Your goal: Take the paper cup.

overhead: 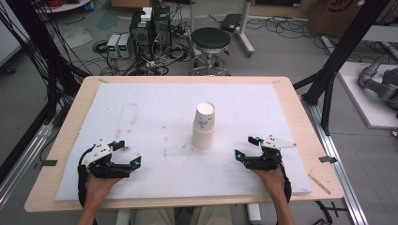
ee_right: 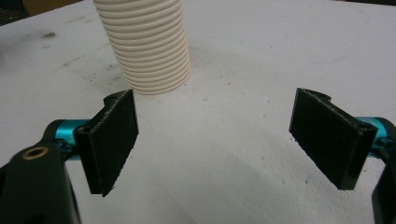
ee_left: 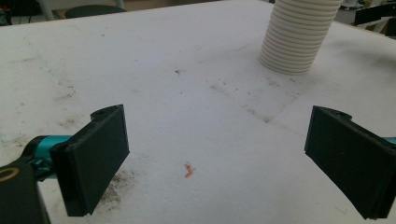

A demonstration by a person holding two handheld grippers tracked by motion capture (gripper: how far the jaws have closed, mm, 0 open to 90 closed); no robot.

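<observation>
A stack of white paper cups (overhead: 204,125) stands upside down near the middle of the white foam mat (overhead: 141,108). My left gripper (overhead: 127,154) rests on the mat at the front left, well clear of the stack, jaws wide apart with nothing between them. In the left gripper view the stack (ee_left: 299,35) rises at the upper right, beyond the open left gripper (ee_left: 217,163). My right gripper (overhead: 245,147) lies at the front right, a short way from the stack, also open and empty. The right gripper view has the ribbed stack (ee_right: 147,44) just ahead of the open right gripper (ee_right: 215,140).
The mat lies on a wooden table (overhead: 300,117). A small red scrap (ee_left: 188,171) lies on the mat between the left jaws. Beyond the table's far edge are a black stool (overhead: 211,42), electronics boxes (overhead: 148,30) and cables on the floor.
</observation>
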